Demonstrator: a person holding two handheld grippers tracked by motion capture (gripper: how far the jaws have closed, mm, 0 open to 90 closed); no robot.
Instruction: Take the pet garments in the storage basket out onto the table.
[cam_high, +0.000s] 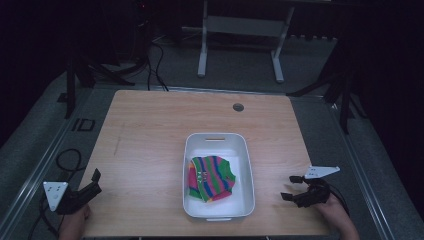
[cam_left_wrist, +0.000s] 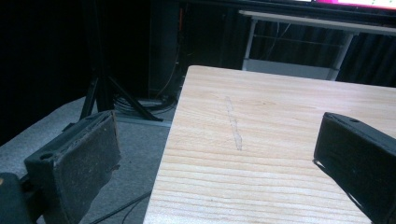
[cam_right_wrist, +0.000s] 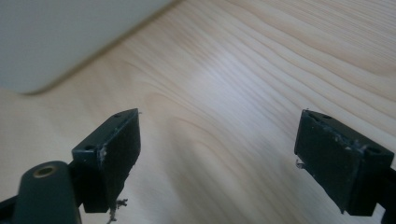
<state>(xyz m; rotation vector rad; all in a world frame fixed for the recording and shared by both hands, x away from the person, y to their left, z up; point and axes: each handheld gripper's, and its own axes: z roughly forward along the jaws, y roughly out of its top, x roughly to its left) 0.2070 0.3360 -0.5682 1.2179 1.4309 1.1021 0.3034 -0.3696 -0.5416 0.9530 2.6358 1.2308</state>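
While both the left gripper (cam_high: 95, 181) and right gripper (cam_high: 291, 187) rest spread apart, grabbing the striped garment (cam_high: 211, 178) carelessly could drag the white bin (cam_high: 192, 150).

I work in a dark recording lab: beyond my wooden table (cam_high: 150, 130) stand black tripods (cam_high: 75, 75), loose cables (cam_high: 155, 65) and grey carpet (cam_high: 240, 70).

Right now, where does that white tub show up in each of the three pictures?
High view: the white tub sits at the table's centre, holding a striped cloth.
Left gripper view: not in it.
Right gripper view: its blurred corner fills the upper left.
Shared landmark: the wooden tabletop.
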